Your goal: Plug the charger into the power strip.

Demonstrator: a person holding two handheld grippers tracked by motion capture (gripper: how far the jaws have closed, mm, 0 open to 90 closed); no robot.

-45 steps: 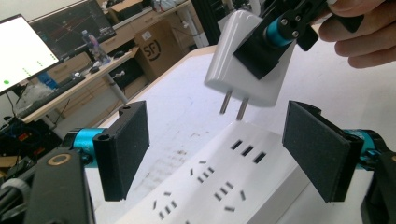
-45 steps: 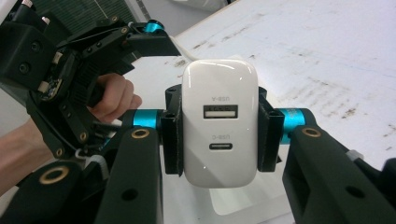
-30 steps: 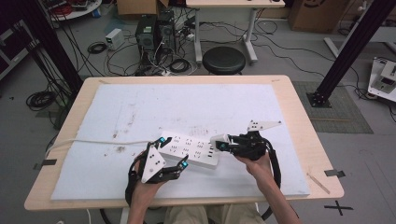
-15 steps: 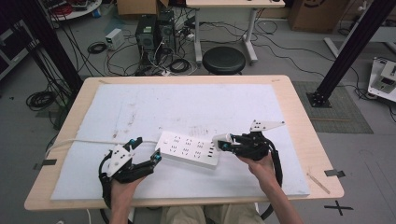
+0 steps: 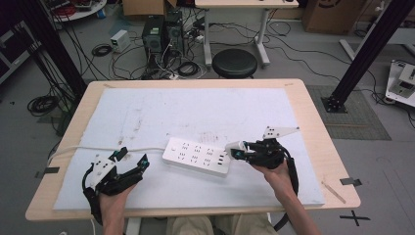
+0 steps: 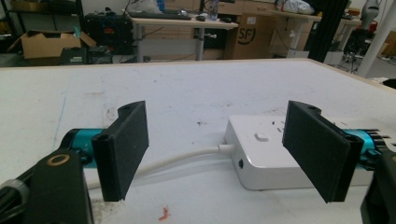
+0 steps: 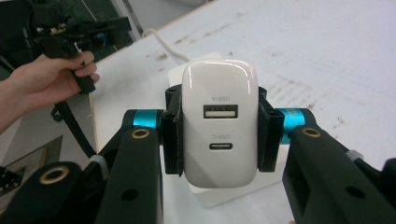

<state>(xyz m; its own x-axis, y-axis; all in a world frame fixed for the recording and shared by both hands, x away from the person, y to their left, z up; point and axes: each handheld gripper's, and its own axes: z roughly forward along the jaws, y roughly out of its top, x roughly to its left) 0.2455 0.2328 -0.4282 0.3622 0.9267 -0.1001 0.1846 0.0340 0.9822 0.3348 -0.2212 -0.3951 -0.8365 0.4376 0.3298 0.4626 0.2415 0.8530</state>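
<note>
The right hand-held gripper (image 7: 219, 135) clamps a white USB charger (image 7: 219, 123) at the 3 o'clock end of the power strip (image 5: 198, 156), which lies mid-worktop (image 5: 313, 147). The left hand-held gripper (image 5: 131, 164) rests with jaws spread at 9 o'clock, clear of the strip. Risk: unbraced, the strip may slide during insertion, misaligning the prongs.
</note>
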